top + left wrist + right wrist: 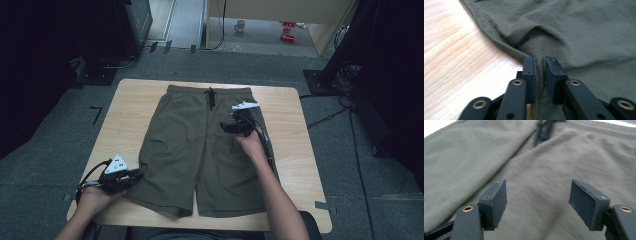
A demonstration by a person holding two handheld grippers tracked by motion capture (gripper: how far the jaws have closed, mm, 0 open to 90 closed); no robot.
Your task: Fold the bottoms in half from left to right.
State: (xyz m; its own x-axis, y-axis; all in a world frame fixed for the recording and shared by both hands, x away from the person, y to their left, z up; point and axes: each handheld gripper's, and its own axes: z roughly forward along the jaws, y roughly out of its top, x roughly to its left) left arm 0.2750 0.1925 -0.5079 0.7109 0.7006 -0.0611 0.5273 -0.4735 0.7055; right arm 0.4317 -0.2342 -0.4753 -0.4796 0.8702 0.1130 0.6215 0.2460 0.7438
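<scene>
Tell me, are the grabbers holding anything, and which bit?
The left gripper pinches the shorts at the outer edge of one leg, near its hem. The right gripper hangs open over the shorts, holding nothing.

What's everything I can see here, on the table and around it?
shorts: one pair, olive green, laid flat mid-table, waistband at the far edge
drawstring: one, black, at the waistband
table: one, light wood, on a grey floor
mug: one, pale, on the floor far behind
red items: small, red, count unclear, near the mug
left gripper: one, black, pinching the edge of the left leg near its hem
right gripper: one, black, jaws apart above the shorts
forearms: two, entering from below
</scene>
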